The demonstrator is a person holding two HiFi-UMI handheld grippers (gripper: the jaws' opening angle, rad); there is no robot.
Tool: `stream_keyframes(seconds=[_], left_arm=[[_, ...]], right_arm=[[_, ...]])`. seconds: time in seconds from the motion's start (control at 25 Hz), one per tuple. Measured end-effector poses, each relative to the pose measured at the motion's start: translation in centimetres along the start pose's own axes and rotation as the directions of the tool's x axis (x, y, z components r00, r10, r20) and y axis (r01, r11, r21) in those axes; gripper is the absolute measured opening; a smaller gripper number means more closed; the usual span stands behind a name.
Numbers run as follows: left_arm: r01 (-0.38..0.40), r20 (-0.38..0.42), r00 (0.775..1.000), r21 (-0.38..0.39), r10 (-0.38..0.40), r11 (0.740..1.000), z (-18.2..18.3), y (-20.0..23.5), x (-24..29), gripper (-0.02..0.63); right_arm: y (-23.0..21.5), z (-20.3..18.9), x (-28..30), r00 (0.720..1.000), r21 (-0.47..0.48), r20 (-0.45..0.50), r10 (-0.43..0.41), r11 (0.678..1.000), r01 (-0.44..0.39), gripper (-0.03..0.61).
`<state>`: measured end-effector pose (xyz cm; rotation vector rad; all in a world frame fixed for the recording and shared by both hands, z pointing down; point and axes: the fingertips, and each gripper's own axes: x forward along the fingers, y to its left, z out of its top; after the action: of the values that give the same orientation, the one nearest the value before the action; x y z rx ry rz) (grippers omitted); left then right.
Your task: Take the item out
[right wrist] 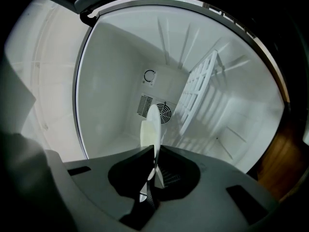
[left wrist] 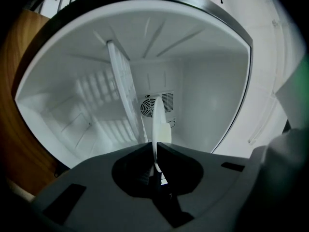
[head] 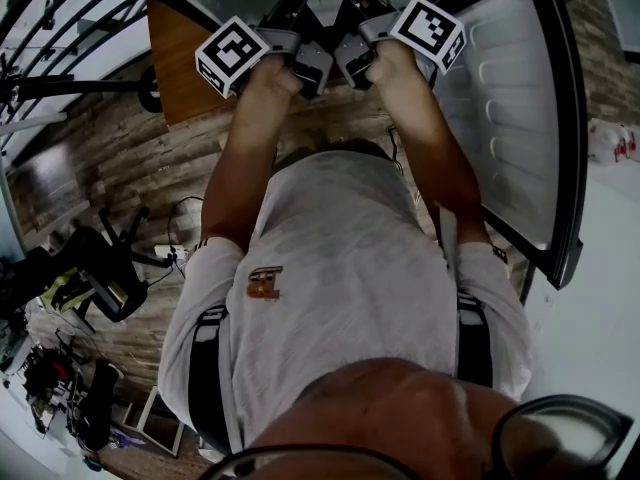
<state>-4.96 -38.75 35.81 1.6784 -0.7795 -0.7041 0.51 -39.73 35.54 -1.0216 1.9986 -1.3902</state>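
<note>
Both grippers reach level into an open white fridge compartment (left wrist: 203,95). A thin white plate (left wrist: 156,124), seen edge on, runs between the jaws of my left gripper (left wrist: 155,148), which is shut on its rim. The right gripper (right wrist: 154,151) is likewise shut on a white plate's rim (right wrist: 152,127); I cannot tell for sure whether it is the same plate. In the head view the two marker cubes (head: 232,56) (head: 430,33) sit side by side at the fridge opening, and the jaws and the plate are hidden there.
A white wire shelf (left wrist: 120,93) (right wrist: 199,88) stands loose and slanted inside the compartment, beside the plate. A round fan grille (right wrist: 164,112) is on the back wall. The open fridge door (head: 520,118) is at the right, a wooden panel (head: 175,58) at the left.
</note>
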Motion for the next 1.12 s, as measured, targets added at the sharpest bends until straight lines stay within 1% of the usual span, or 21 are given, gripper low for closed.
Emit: stream_keyframes(seconds=[0.24,0.6,0.72,0.88,1.12], left_arm=[[0.008,0.011,1.0,0.029,-0.008,1.0,-1.0,-0.5,-1.7,0.034],[-0.003,0.022,1.0,0.051,0.002,0.999,-1.5,-0.1,-2.5,0.034],[0.013,0.022,1.0,0.051,-0.014,0.999,-1.5,-0.5,-2.6,0.034],[-0.001,0.021,1.0,0.054,0.0,0.999,-1.6,-0.1,-2.6,0.032],[0.008,0.015,1.0,0.049,-0.008,0.999,-1.6,-0.5,-2.3,0.032]], right_arm=[[0.6,-1.2,-1.4,1.0,-0.006,-0.007,0.027,1.0,-0.027,0.048],[0.1,-2.0,-1.9,0.999,0.011,-0.019,0.044,0.999,-0.044,0.048],[0.3,-2.1,-2.0,0.999,0.004,-0.019,0.051,0.999,-0.051,0.048],[0.2,-2.0,-2.1,0.999,0.0,-0.015,0.052,0.999,-0.052,0.047],[0.3,-1.6,-2.1,0.999,-0.014,-0.013,0.047,0.999,-0.048,0.046]])
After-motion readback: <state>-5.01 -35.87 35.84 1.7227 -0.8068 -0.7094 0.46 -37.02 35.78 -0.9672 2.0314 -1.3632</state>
